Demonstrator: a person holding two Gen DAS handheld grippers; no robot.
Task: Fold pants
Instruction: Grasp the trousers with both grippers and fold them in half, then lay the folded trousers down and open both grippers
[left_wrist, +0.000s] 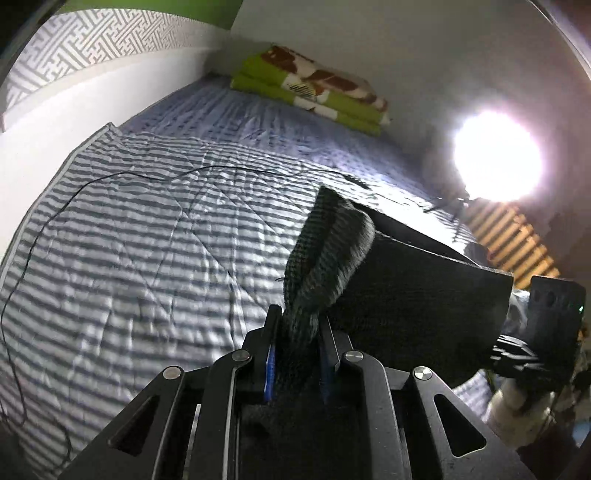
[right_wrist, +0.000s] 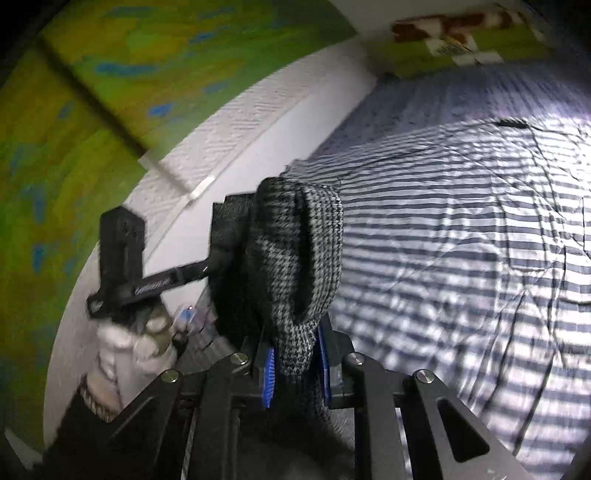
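Note:
The pants (left_wrist: 406, 295) are a dark, finely checked fabric held up above the bed between both grippers. In the left wrist view my left gripper (left_wrist: 300, 317) is shut on a bunched fold of them, which stands up between the blue pads. From there the cloth stretches right to my right gripper (left_wrist: 498, 350), held by a gloved hand (left_wrist: 517, 410). In the right wrist view my right gripper (right_wrist: 295, 336) is shut on another bunched fold of the pants (right_wrist: 299, 251). Beside it to the left, my left gripper (right_wrist: 216, 260) grips the same cloth.
A grey-striped quilt (left_wrist: 129, 258) covers the bed below, with a thin black cable (left_wrist: 55, 214) across it. A folded green and brown blanket (left_wrist: 314, 92) lies at the far end. White wall (left_wrist: 74, 110) runs along the left; a bright lamp (left_wrist: 496, 155) glares at right.

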